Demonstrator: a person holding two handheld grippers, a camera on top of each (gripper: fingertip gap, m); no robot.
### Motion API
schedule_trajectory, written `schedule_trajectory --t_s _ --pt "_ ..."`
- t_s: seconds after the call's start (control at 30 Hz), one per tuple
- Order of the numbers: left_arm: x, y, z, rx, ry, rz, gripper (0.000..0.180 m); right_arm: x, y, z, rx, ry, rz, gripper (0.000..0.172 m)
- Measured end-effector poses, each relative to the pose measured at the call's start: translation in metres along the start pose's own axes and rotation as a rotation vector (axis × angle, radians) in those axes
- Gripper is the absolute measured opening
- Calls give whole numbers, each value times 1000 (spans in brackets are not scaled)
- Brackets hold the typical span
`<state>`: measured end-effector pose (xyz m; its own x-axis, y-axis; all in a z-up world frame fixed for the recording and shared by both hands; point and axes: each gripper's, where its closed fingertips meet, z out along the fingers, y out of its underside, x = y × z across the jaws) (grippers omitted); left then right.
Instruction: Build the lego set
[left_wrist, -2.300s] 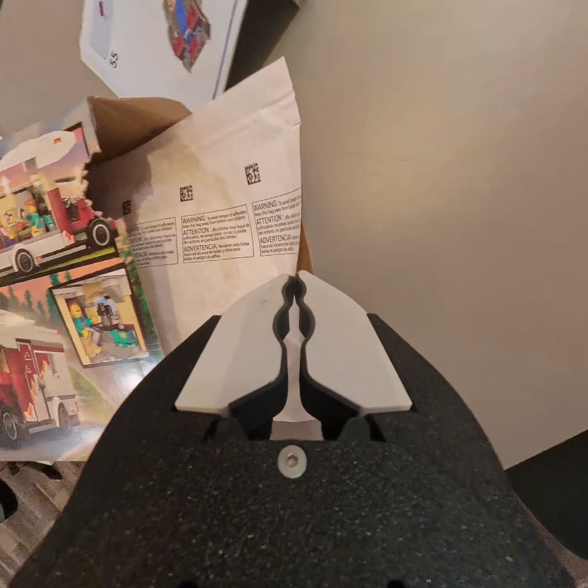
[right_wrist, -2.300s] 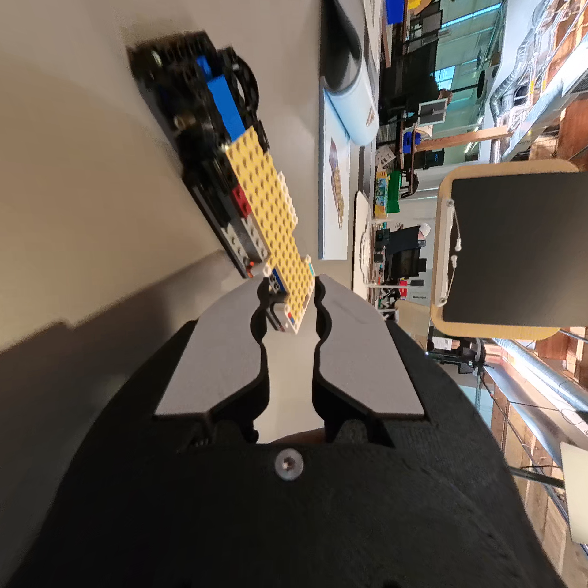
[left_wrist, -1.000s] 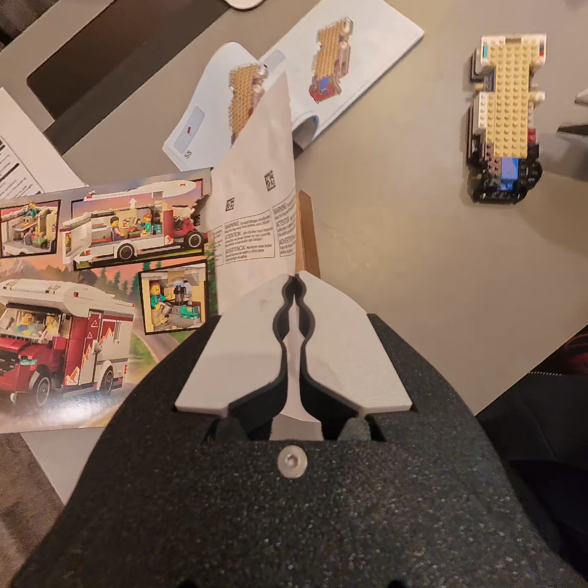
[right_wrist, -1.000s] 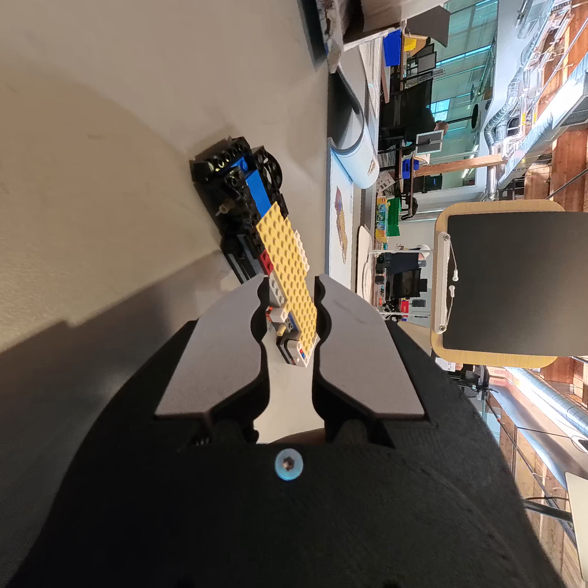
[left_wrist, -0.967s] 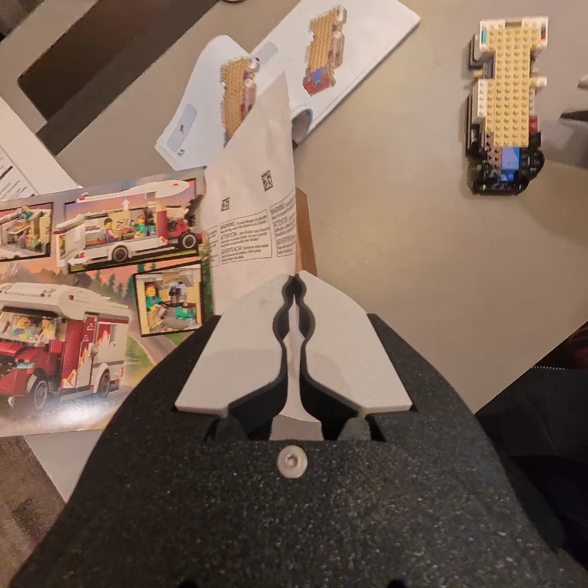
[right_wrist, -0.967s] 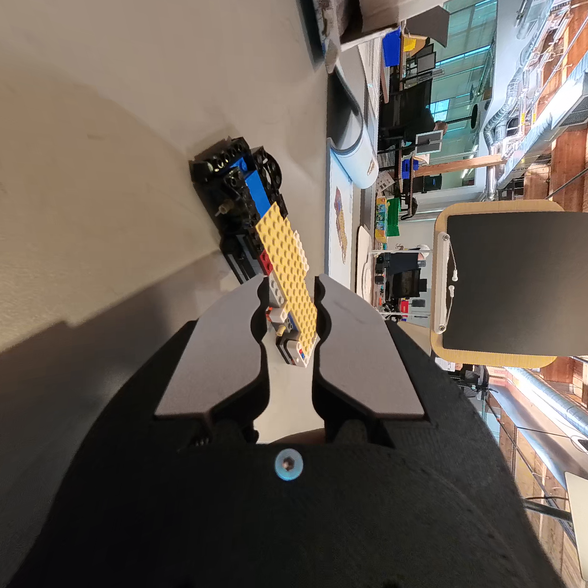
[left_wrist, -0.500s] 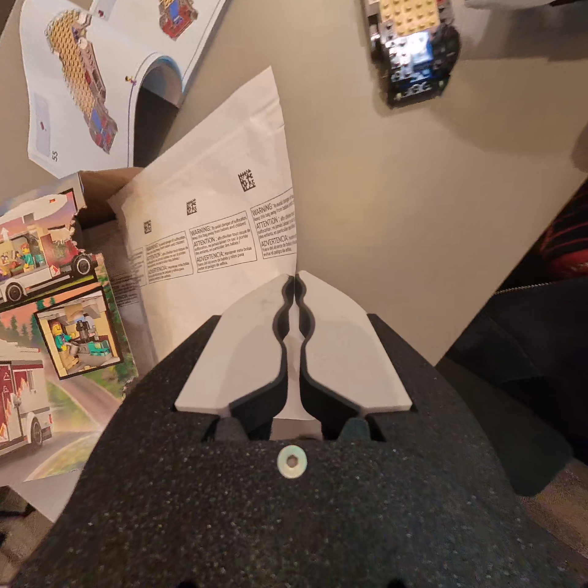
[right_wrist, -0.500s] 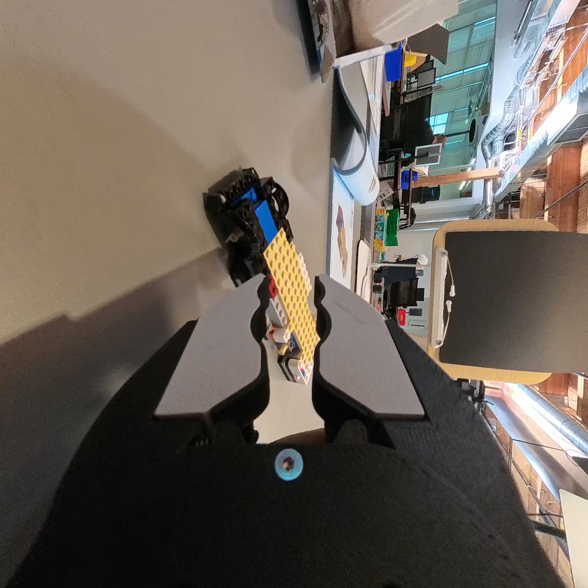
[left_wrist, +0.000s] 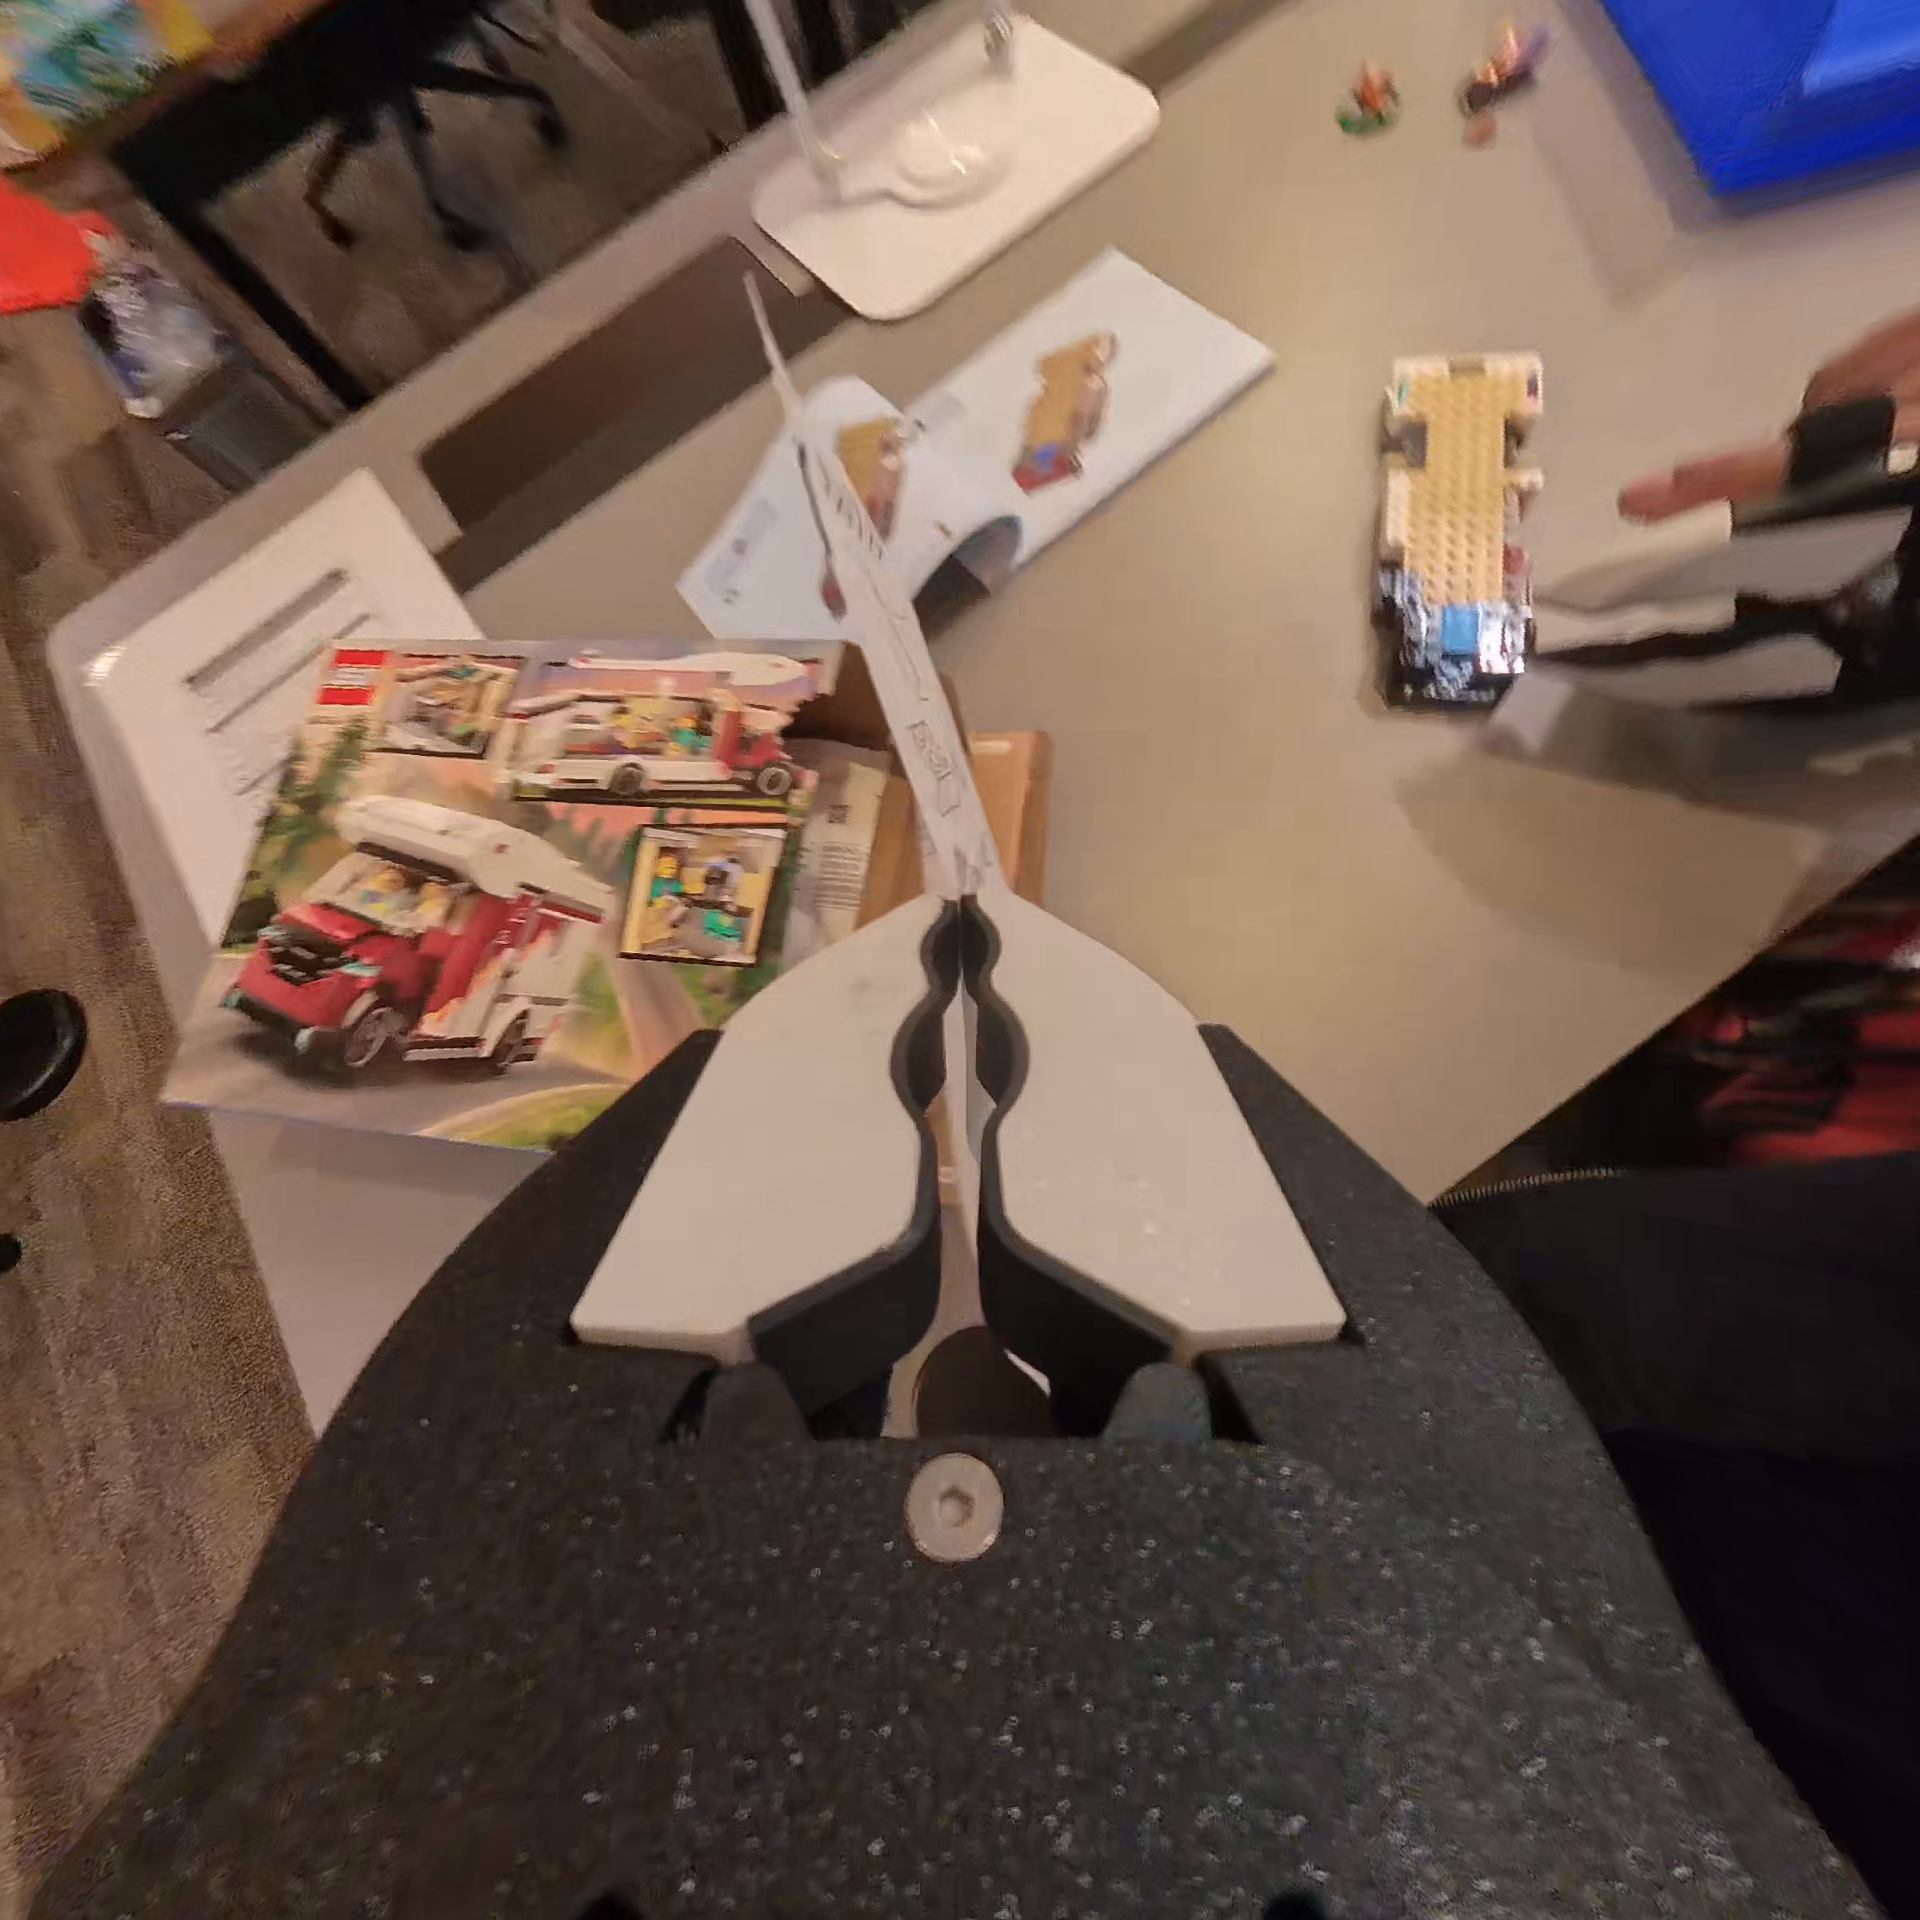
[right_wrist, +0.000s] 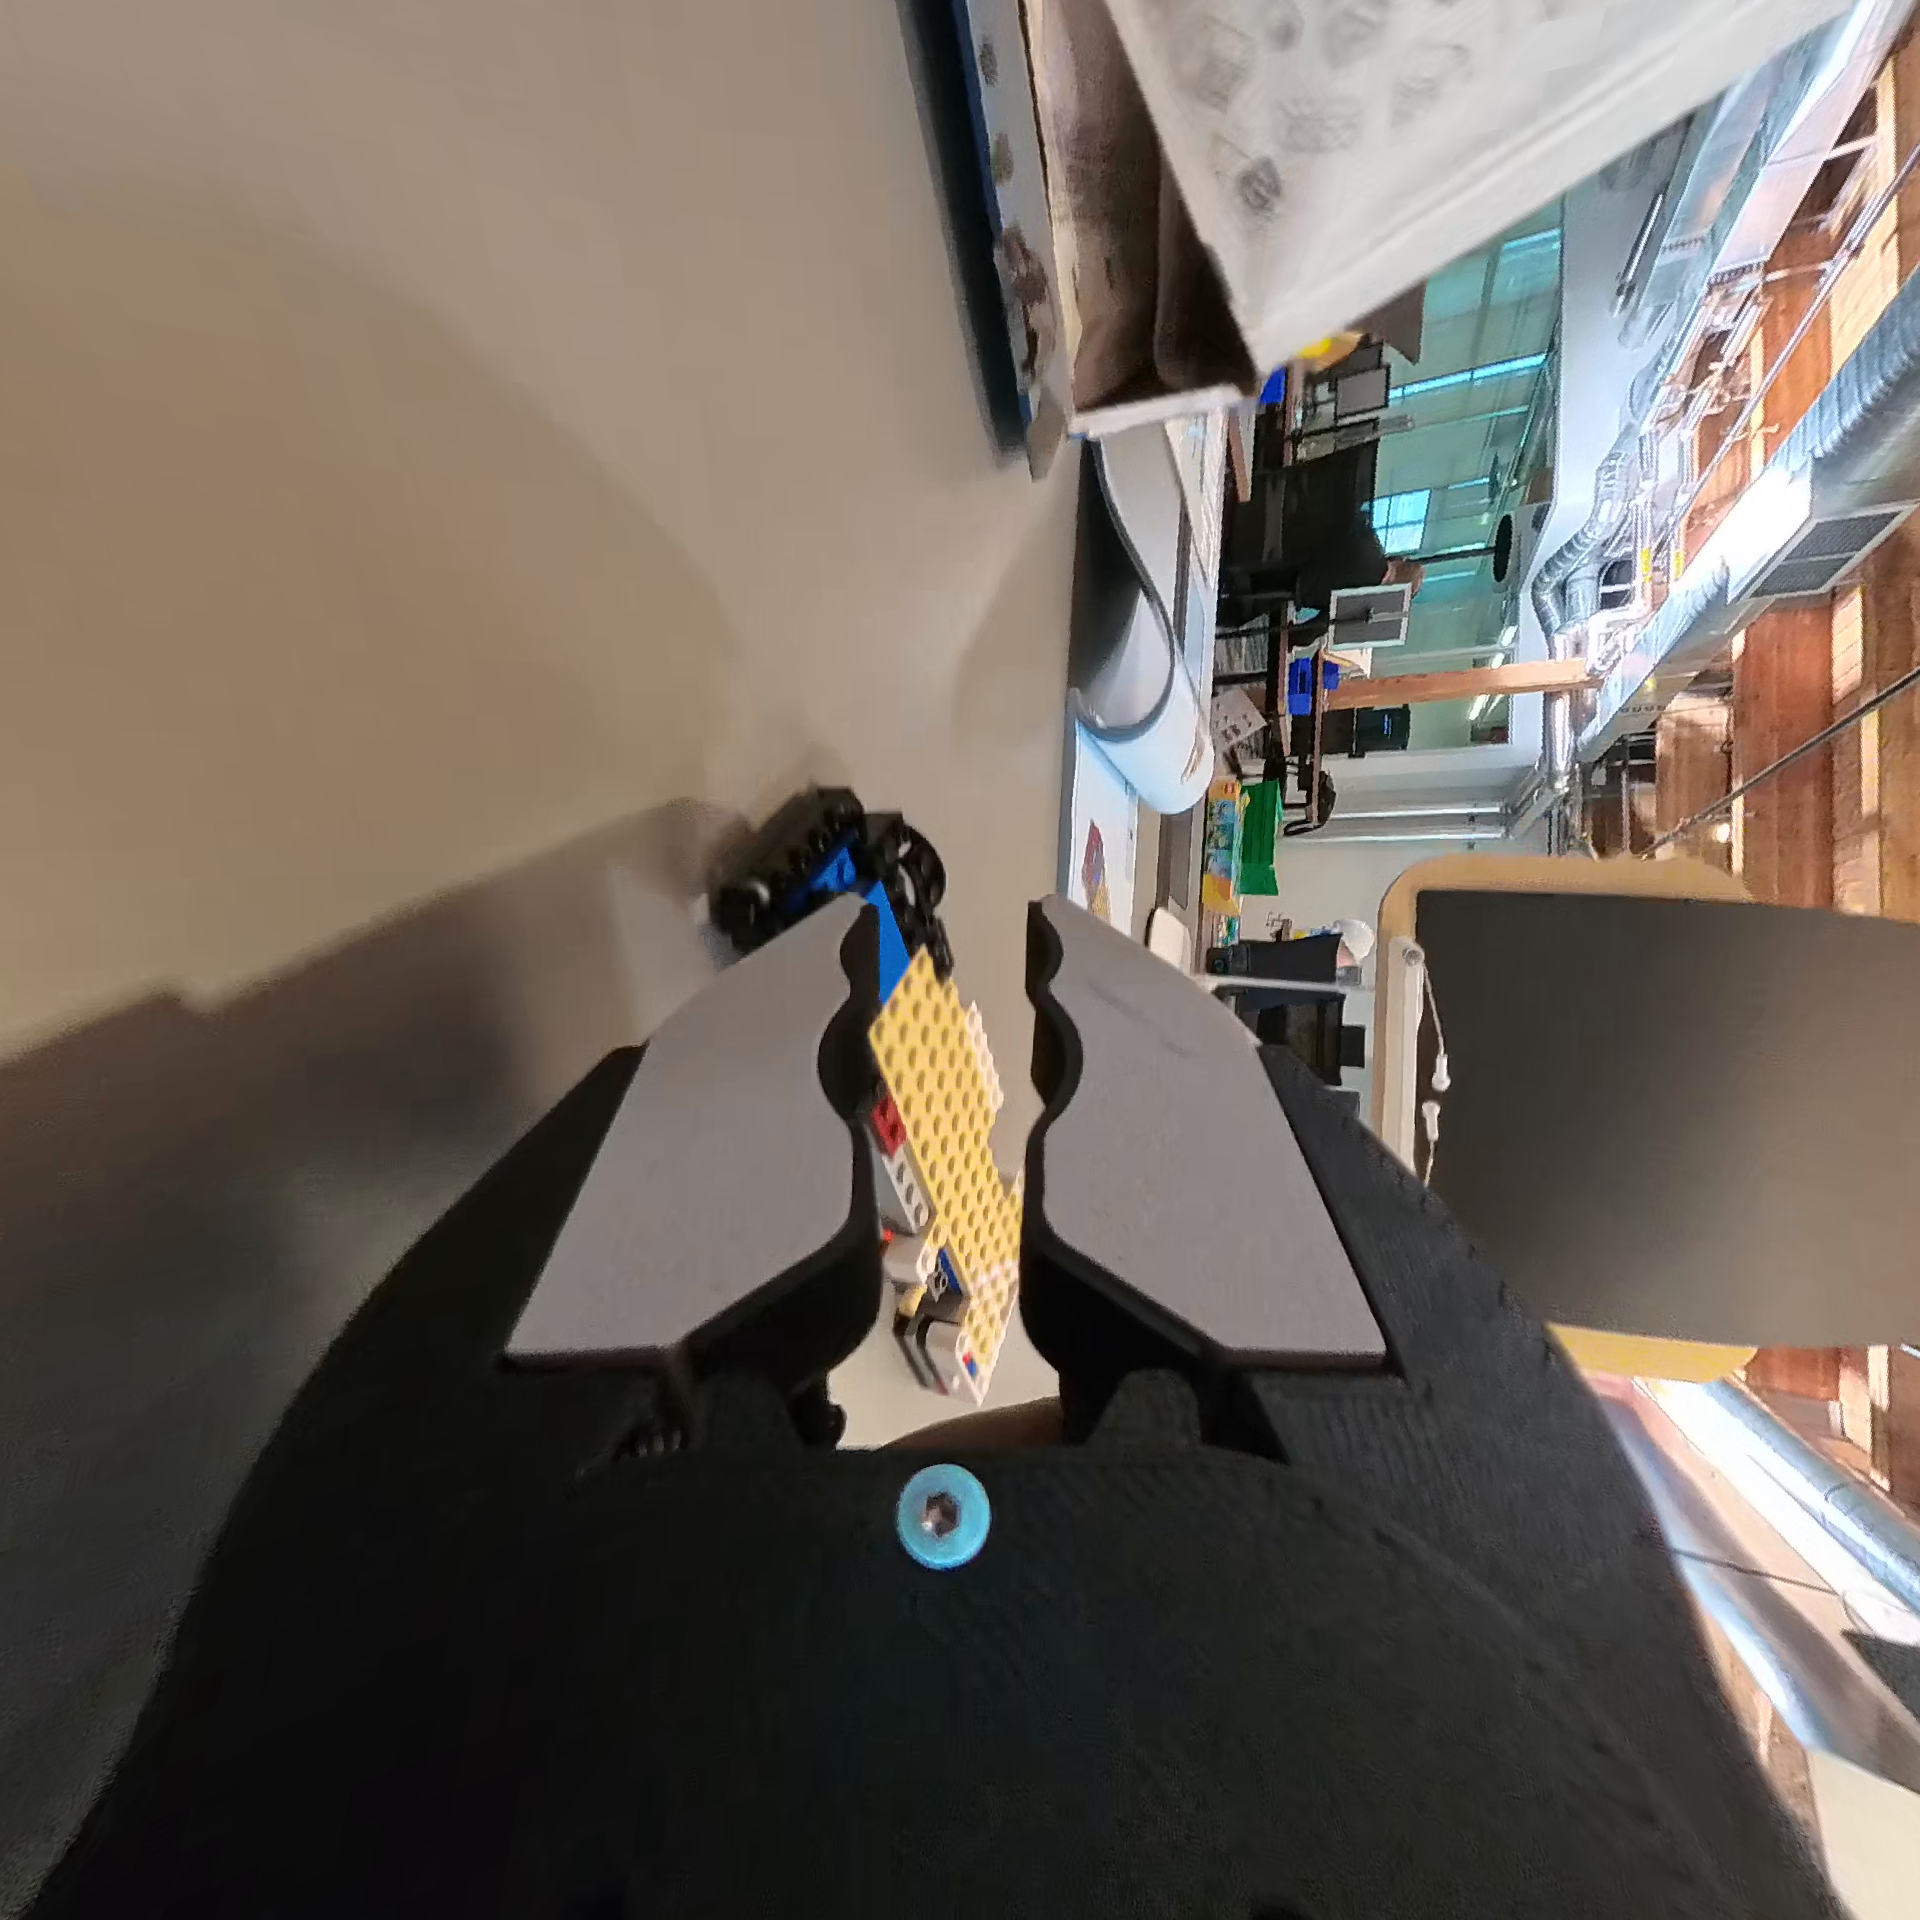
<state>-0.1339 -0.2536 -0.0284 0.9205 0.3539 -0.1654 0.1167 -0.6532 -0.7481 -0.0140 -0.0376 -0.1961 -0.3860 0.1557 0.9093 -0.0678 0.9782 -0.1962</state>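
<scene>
While the left hand-held gripper (left_wrist: 958, 906) pinches a white paper bag (left_wrist: 902, 665) edge-on, the right hand-held gripper (right_wrist: 943, 925) stands apart, straddling a brick vehicle (right_wrist: 940, 1081) on the desk (right_wrist: 416, 520).

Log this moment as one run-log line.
left gripper: shut on white paper bag above toy box | right gripper: open around brick vehicle on table

light: dim warm indoors, bright windows far right | blur: my left view smeared at edges | fisheye bending
</scene>
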Motion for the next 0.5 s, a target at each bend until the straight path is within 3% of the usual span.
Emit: schedule_trajectory --t_s 0.23,0.5 --pt "-48 -23 -52 159 -152 -115 0 5 -44 12 62 -1 -39 27" --pt "-100 8 -93 166 -519 -206 0 36 -90 53 93 35 5 27"
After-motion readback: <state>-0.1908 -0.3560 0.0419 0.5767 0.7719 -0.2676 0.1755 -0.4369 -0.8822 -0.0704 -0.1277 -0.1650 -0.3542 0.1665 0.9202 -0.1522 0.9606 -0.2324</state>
